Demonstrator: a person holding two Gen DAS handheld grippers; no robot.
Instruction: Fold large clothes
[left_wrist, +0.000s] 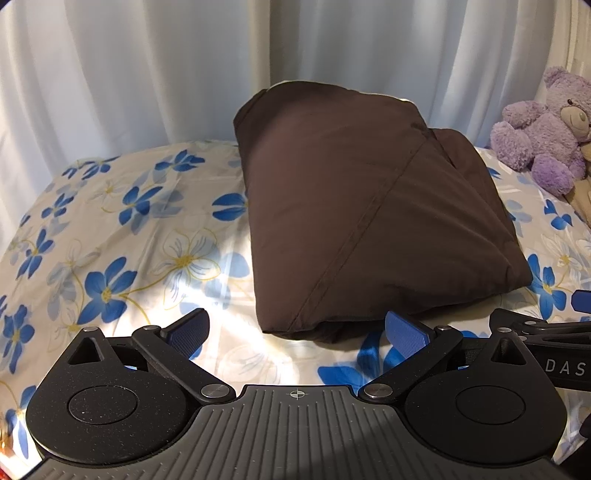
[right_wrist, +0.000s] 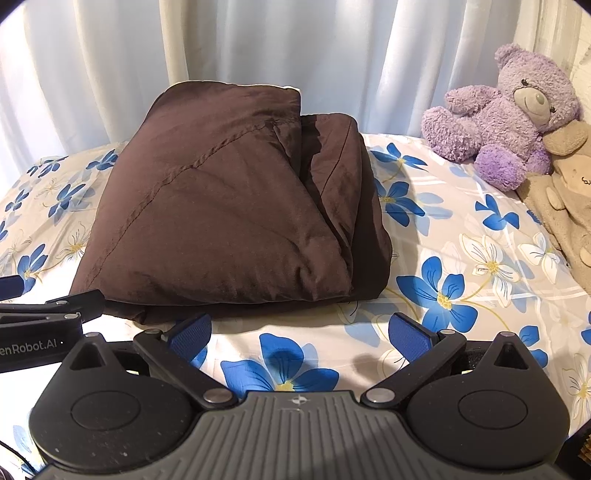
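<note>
A dark brown garment (left_wrist: 354, 206) lies folded into a thick rectangular bundle on the flowered bedsheet (left_wrist: 122, 236); a diagonal seam crosses its top. In the right wrist view the same bundle (right_wrist: 229, 206) sits left of centre, with a second folded layer showing on its right side. My left gripper (left_wrist: 297, 330) is open, its blue pads just short of the bundle's near edge, nothing between them. My right gripper (right_wrist: 301, 334) is open too, over bare sheet in front of the bundle's near right corner. Each gripper shows at the edge of the other's view.
A purple teddy bear (right_wrist: 506, 118) sits at the back right of the bed, leaning on a beige soft toy (right_wrist: 565, 192). White curtains (left_wrist: 147, 74) hang right behind the bed. Flowered sheet lies open to the left of the bundle and to its right (right_wrist: 461, 266).
</note>
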